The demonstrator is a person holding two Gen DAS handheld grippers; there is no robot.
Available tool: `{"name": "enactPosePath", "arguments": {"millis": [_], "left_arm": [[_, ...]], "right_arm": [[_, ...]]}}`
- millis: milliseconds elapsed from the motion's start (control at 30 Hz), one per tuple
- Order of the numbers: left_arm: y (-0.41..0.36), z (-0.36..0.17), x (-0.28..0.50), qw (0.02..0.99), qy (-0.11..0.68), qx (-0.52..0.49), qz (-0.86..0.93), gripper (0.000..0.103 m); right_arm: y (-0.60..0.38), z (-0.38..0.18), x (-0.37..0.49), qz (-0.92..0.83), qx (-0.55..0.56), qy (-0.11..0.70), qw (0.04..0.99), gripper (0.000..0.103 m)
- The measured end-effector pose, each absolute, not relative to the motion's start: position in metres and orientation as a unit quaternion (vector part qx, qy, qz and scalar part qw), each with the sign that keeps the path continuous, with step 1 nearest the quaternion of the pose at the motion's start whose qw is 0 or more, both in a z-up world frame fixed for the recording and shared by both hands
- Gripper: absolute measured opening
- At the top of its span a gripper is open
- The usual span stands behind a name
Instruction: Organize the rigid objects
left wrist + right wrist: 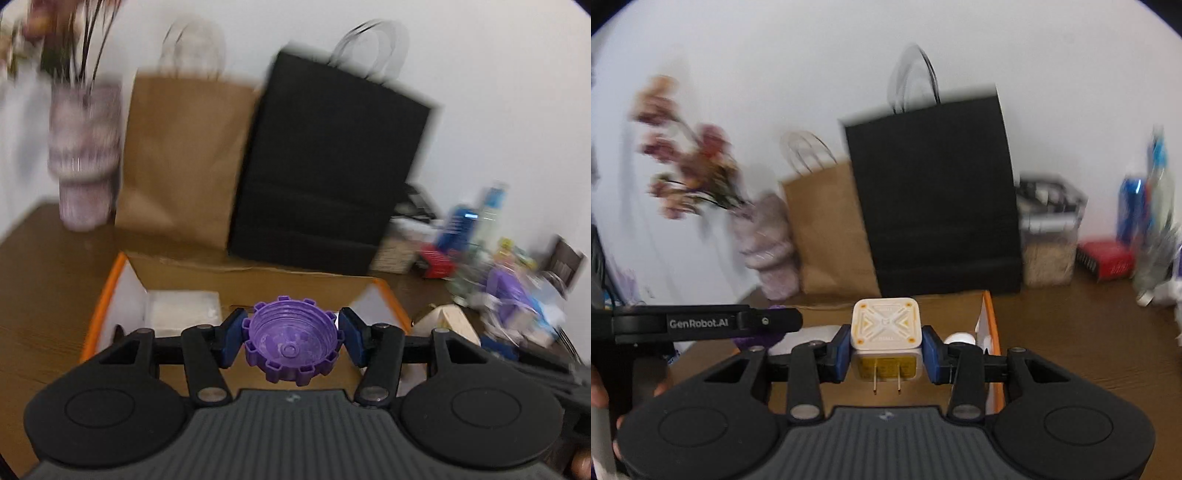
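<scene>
Claws both loaded. Left claw (291, 338) clamped on purple notched cap (291, 341), held over orange-edged cardboard box (258, 275) on worktop (44, 295). Right claw (885, 350) clamped on white plug adapter (885, 328), prongs toward camera, above same box.

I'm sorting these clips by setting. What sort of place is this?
Probably a home, on a cluttered wooden table against a white wall. A vase of flowers, brown paper bag and black paper bag stand behind an orange-edged cardboard box.
</scene>
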State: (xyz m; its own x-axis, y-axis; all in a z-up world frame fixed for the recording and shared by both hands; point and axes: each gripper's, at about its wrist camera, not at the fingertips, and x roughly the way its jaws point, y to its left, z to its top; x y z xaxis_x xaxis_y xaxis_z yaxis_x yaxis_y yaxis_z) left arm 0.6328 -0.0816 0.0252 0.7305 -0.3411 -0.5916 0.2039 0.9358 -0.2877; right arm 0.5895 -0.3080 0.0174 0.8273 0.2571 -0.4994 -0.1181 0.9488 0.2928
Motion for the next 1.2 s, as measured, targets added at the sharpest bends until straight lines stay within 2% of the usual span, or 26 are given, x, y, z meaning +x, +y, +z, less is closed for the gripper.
{"name": "enactPosePath", "arguments": {"millis": [167,333,400,433,500,600,767,1133,1200], "left_arm": [[-0.101,-0.021,0.711,0.897,0.417,-0.079,-0.12,0.056],[-0.11,-0.042,0.734,0.891,0.437,-0.06,-0.103,0.058],[-0.11,-0.043,0.737,0.891,0.436,-0.064,-0.111,0.073],[-0.111,-0.043,0.737,0.891,0.434,-0.069,-0.113,0.075],[-0.115,-0.041,0.735,0.893,0.431,-0.067,-0.112,0.075],[-0.116,-0.032,0.731,0.895,0.426,-0.063,-0.114,0.075],[-0.101,0.002,0.702,0.905,0.402,-0.062,-0.122,0.081],[-0.061,0.063,0.569,0.938,0.335,-0.009,-0.088,0.082],[-0.055,0.07,0.534,0.945,0.314,0.005,-0.089,0.084]], "right_arm": [[-0.303,-0.029,0.675,0.08,0.129,0.376,0.914,0.038],[-0.293,-0.057,0.709,0.058,0.11,0.428,0.895,0.038],[-0.291,-0.057,0.715,0.054,0.102,0.437,0.892,0.04],[-0.29,-0.056,0.715,0.052,0.097,0.429,0.896,0.04],[-0.286,-0.051,0.713,0.05,0.081,0.42,0.902,0.046],[-0.284,-0.037,0.701,0.052,0.06,0.405,0.911,0.046],[-0.29,0.0,0.668,0.064,0.051,0.382,0.92,0.049],[-0.309,0.052,0.54,0.07,0.041,0.324,0.942,0.057],[-0.312,0.057,0.51,0.072,0.04,0.306,0.948,0.062]]}}
